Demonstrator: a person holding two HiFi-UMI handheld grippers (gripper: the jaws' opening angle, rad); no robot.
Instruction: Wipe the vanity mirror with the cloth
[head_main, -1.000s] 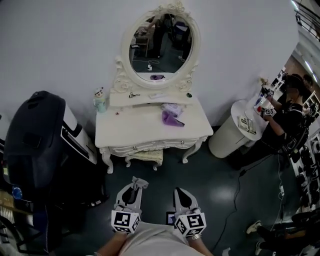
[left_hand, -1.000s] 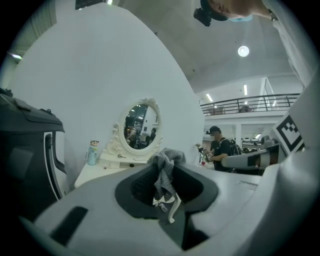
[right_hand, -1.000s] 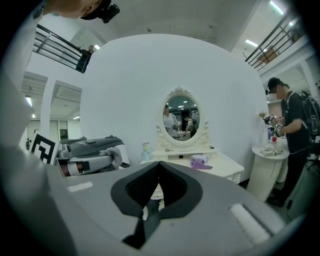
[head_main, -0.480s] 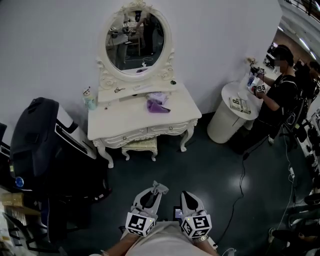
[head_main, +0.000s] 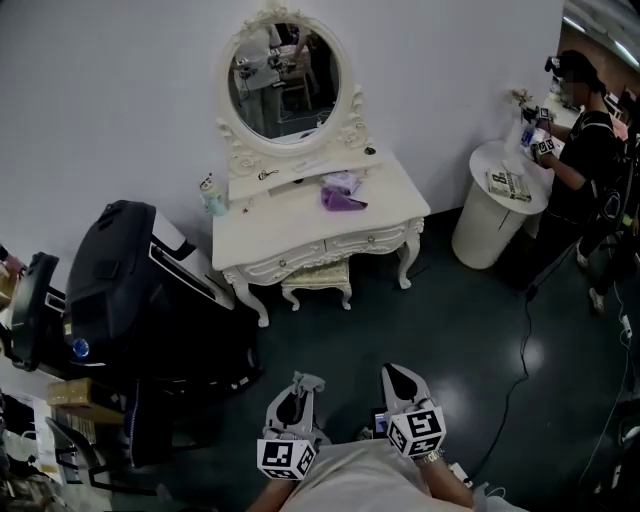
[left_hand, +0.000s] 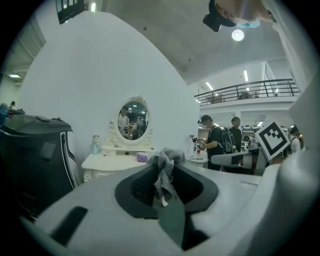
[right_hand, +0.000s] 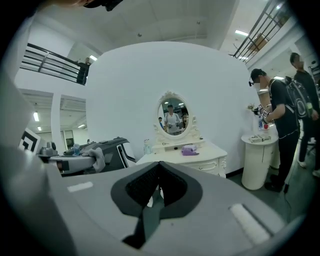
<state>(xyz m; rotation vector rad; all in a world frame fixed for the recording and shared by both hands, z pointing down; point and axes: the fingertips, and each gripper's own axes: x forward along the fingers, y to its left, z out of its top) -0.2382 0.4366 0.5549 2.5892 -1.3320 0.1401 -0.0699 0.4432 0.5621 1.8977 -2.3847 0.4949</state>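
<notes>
**Left gripper (head_main: 300, 385) pinching the cloth (left_hand: 164, 170), far from the mirror**

Held low at the person's waist, it clamps a crumpled grey cloth. The right gripper (head_main: 398, 373) beside it has its jaws pressed together, empty. Across the dark floor (head_main: 440, 340) stands the white desk (head_main: 300, 235). The oval vanity mirror (head_main: 284, 83) rises behind it.

Three distant views toward vanity mirror (head_main: 284, 84)

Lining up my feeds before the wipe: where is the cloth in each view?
Head view: cloth low, left of centre, at the tip of the left gripper.
Left gripper view: dead centre, clamped between the jaws.
Right gripper view: far left, mid-height.
Shared landmark: the oval vanity mirror.
</notes>
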